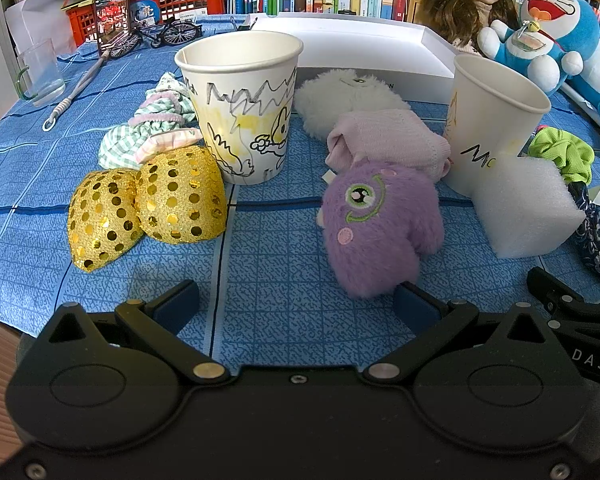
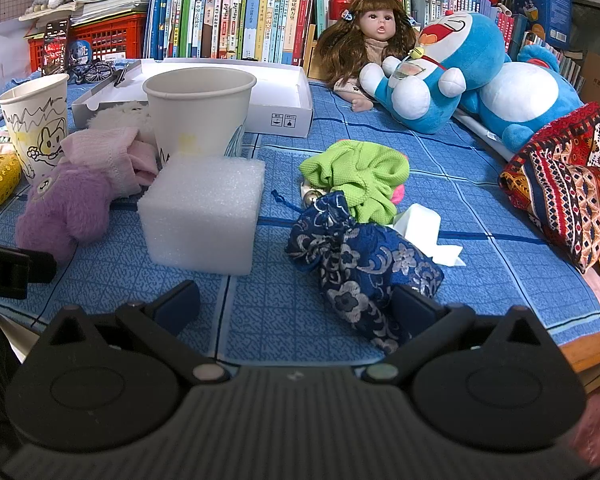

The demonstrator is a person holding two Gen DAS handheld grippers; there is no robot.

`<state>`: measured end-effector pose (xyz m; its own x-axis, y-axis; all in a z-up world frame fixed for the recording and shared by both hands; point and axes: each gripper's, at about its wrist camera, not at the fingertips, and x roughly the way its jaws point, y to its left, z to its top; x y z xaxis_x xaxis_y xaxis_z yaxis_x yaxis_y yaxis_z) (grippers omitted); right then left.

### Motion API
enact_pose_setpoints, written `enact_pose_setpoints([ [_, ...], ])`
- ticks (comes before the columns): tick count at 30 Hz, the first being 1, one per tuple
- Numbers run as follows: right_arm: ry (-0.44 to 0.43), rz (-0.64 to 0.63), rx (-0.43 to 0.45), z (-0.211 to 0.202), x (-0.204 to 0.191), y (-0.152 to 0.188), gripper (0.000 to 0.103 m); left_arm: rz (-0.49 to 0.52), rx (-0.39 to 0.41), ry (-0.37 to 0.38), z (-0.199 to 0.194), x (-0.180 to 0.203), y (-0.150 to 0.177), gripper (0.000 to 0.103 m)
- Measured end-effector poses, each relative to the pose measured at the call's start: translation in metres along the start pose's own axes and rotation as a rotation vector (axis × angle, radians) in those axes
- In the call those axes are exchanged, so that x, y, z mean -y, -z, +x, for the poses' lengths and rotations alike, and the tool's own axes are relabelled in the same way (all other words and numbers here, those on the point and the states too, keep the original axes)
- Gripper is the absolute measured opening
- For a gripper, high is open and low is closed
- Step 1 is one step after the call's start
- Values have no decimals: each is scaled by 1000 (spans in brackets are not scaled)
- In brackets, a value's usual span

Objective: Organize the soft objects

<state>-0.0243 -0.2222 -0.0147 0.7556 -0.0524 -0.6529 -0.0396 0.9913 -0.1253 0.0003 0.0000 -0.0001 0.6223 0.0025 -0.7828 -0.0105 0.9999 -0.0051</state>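
My left gripper [image 1: 298, 304] is open and empty, low over the blue cloth. A purple plush toy [image 1: 376, 228] lies just ahead of its right finger, with pink socks [image 1: 388, 140] and a white fluffy toy [image 1: 348, 96] behind. Gold sequin pieces [image 1: 148, 208] lie to the left. My right gripper [image 2: 298, 304] is open and empty. A dark blue floral pouch [image 2: 364, 264] lies by its right finger, a green scrunchie [image 2: 356, 176] behind it, a white foam block [image 2: 208, 208] to the left.
Two paper cups [image 1: 240, 100] [image 1: 492, 120] stand on the cloth. A white box lid [image 2: 284, 92] sits behind. A doll [image 2: 376, 40], Doraemon plush [image 2: 452, 68] and patterned red cloth [image 2: 568, 184] are on the right. Books line the back. The table edge [image 2: 592, 340] is near right.
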Motion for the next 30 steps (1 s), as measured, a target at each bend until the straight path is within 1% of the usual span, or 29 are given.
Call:
enact_pose_setpoints([
  [22, 0, 2, 0, 0, -1, 0, 103, 0, 0, -1, 0, 0, 0, 103],
  [30, 5, 11, 24, -2, 0, 3, 103, 0, 3, -1, 0, -1, 2, 103],
])
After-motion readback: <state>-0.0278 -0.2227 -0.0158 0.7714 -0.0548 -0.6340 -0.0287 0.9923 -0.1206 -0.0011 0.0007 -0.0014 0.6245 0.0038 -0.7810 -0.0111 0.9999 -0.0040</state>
